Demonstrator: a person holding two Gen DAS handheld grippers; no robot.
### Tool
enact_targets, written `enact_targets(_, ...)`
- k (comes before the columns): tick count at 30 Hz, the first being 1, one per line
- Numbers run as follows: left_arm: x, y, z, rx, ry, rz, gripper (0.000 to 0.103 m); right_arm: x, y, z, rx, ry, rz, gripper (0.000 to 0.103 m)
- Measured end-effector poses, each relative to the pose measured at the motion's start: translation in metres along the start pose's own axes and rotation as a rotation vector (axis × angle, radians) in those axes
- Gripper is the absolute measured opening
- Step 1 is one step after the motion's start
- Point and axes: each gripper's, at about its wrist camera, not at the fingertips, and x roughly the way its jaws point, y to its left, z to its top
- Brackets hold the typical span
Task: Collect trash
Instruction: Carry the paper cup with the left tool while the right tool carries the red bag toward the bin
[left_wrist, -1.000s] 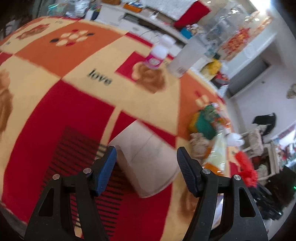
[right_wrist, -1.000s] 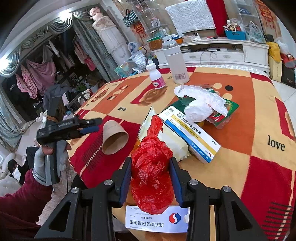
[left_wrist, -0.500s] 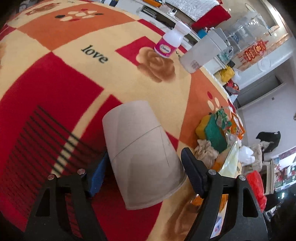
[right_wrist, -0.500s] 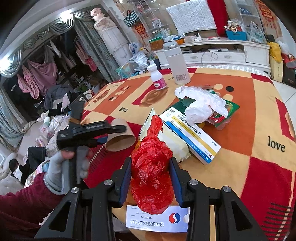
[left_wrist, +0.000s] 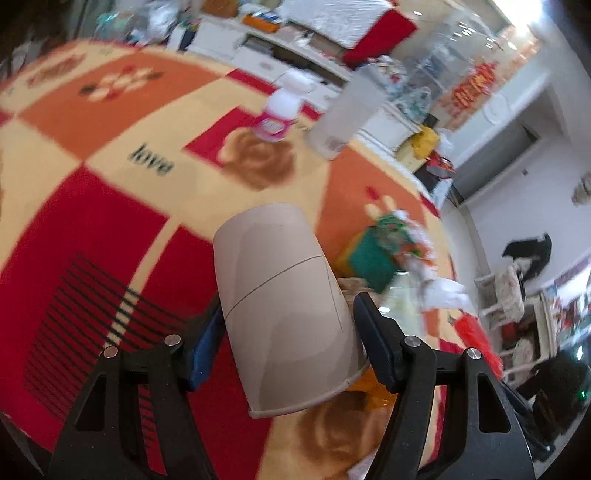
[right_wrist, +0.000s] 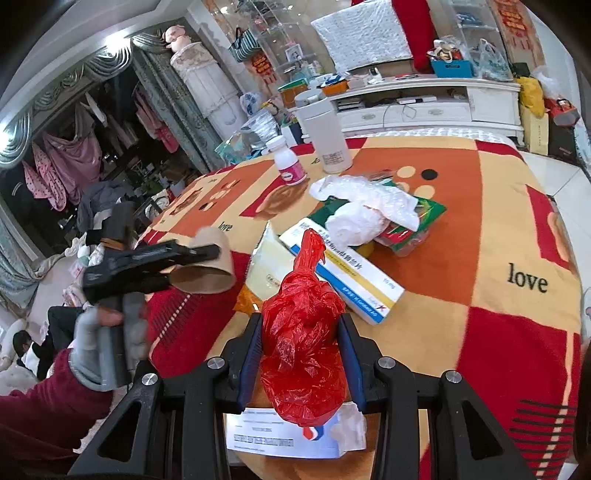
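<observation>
Paper cup (left_wrist: 284, 314), a second ago lying on the patterned desk (left_wrist: 92, 206), now hangs lifted in the closed left claw (left_wrist: 286, 343), while the right claw (right_wrist: 301, 358) still grips the red trash bag (right_wrist: 303, 347), ready to receive it.

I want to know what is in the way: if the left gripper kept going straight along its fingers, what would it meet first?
The left gripper already has the paper cup between its fingers. Beyond that, probably the patterned tablecloth, with the pink-labelled bottle farther off; depth is unclear.
</observation>
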Motion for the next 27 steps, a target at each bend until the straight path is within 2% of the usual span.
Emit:
enact_targets(5, -0.012, -0.051, -0.001, 0.109, -0.010, -0.065, 0.067, -0.010, -0.016, -0.003, 0.028, -0.022, -0.037, 0.037)
enact_targets(12, -0.007, -0.118, -0.010, 0.234, 0.010, -0.140, 0.067, -0.030, -0.045, -0.008, 0.063, -0.055, -0.120, 0.037)
enact_targets(27, 0.061, -0.244, -0.047, 0.461, 0.136, -0.193, 0.067, -0.075, -0.117, -0.030, 0.161, -0.097, -0.324, 0.037)
